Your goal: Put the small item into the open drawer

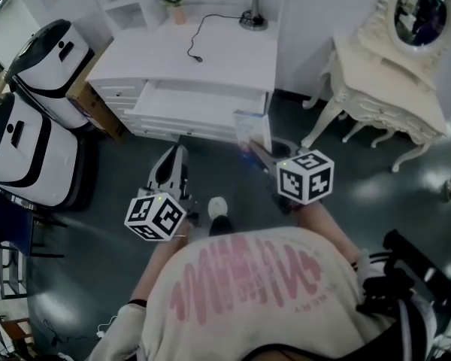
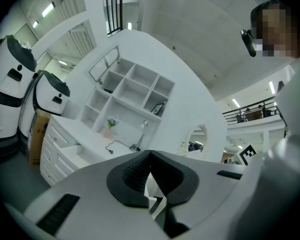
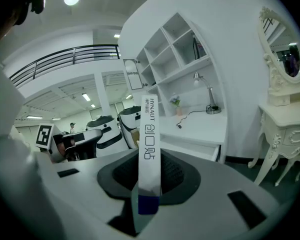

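The white desk (image 1: 233, 55) has one drawer (image 1: 199, 104) pulled open toward me. My right gripper (image 1: 254, 147) is shut on a small narrow white box with a blue end (image 1: 248, 125), held just in front of the drawer's right corner. In the right gripper view the box (image 3: 150, 134) stands upright between the jaws, with the open drawer (image 3: 195, 146) behind it. My left gripper (image 1: 173, 160) hangs lower left of the drawer, over the floor. Its jaws (image 2: 151, 176) are shut with nothing between them, and the drawer (image 2: 82, 154) shows far off at the left.
Two white machines (image 1: 37, 59) and a cardboard box (image 1: 94, 104) stand left of the desk. An ornate cream vanity with a mirror (image 1: 391, 74) stands at the right. A lamp (image 1: 253, 13), a cable (image 1: 195, 47) and a flower pot (image 1: 174, 2) sit on the desk.
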